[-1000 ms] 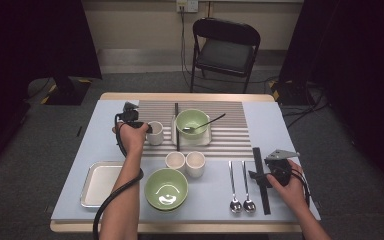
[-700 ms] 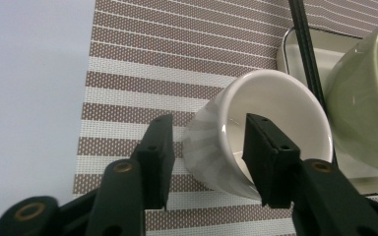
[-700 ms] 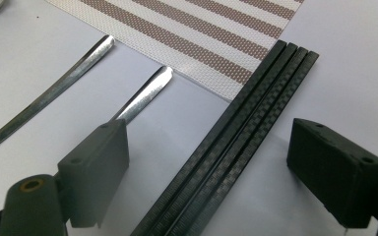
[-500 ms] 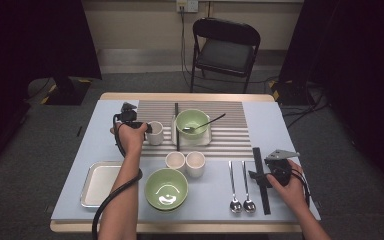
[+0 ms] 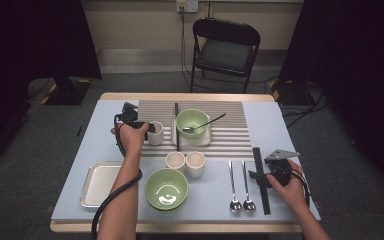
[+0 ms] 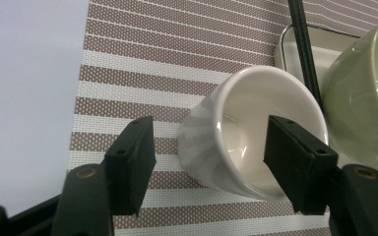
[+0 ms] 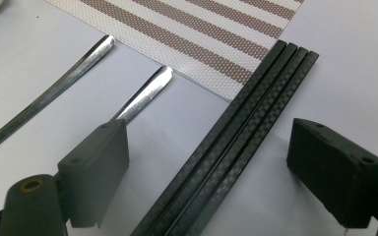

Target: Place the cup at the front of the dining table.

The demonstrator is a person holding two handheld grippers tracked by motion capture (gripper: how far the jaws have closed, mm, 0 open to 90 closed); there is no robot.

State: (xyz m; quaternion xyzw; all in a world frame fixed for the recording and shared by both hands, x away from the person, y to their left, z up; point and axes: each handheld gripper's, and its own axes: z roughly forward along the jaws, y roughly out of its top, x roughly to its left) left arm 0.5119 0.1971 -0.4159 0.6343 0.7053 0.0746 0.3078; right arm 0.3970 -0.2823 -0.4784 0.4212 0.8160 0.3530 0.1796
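1. While the left gripper (image 6: 209, 162) stands at the white cup (image 6: 246, 132) on the striped mat (image 6: 177, 54), its jaws have just been opening; they are now wide, with the cup between them
2. Left gripper view: the left pad is clear of the cup wall, a strip of mat showing between; the right pad sits at the cup's rim, and contact there cannot be told
3. Cup position: on the mat's left part, just beside the small white tray (image 5: 176, 136) that carries a green bowl (image 5: 192, 121) with a spoon (image 5: 205, 123) in it; a black stick (image 5: 177, 126) lies along the tray's left edge
4. Right gripper (image 7: 206, 162): jaws wide, gripping nothing, set astride the black chopsticks (image 7: 236, 142) lying on the blue table (image 7: 39, 69); neither pad touches them
5. High view: right gripper (image 5: 267, 175) at the table's right side, two spoons (image 5: 240, 185) just to the left of the chopsticks (image 5: 261, 180)
6. Also on the table: two white cups (image 5: 185, 162) below the mat, a second green bowl (image 5: 166, 188) near the front edge, a metal tray (image 5: 97, 182) at front left
7. Folding chair (image 5: 225, 50) behind the table
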